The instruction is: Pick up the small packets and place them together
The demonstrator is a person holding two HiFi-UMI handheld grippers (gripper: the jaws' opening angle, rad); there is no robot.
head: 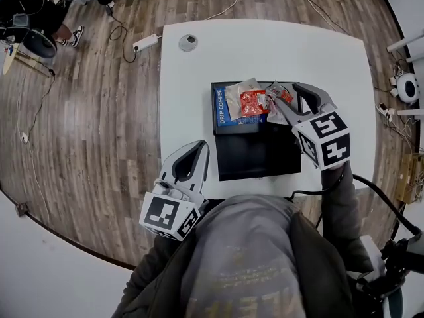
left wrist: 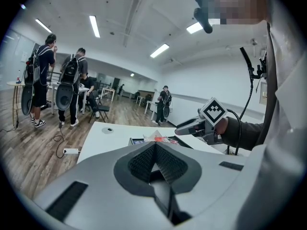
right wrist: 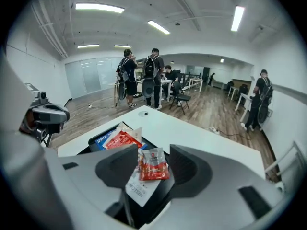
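A black tray [head: 258,152] sits mid-table with a blue drip-coffee box [head: 220,108] at its far end. A red-and-white packet [head: 250,101] lies on that box, also seen in the right gripper view as packet [right wrist: 120,139]. My right gripper [head: 283,98] hovers over the tray's far right corner, open. Between its jaws sits a small red packet [right wrist: 153,164] on top of a white packet [right wrist: 138,189], and the pads stand clear of them. My left gripper [head: 201,148] rests at the table's near left edge, shut and empty, its fingertips [left wrist: 154,146] together.
The white table [head: 265,45] has a round cable port [head: 188,42] at its far left. A power strip [head: 146,43] and cables lie on the wooden floor. Several people [right wrist: 144,75] stand by desks in the background.
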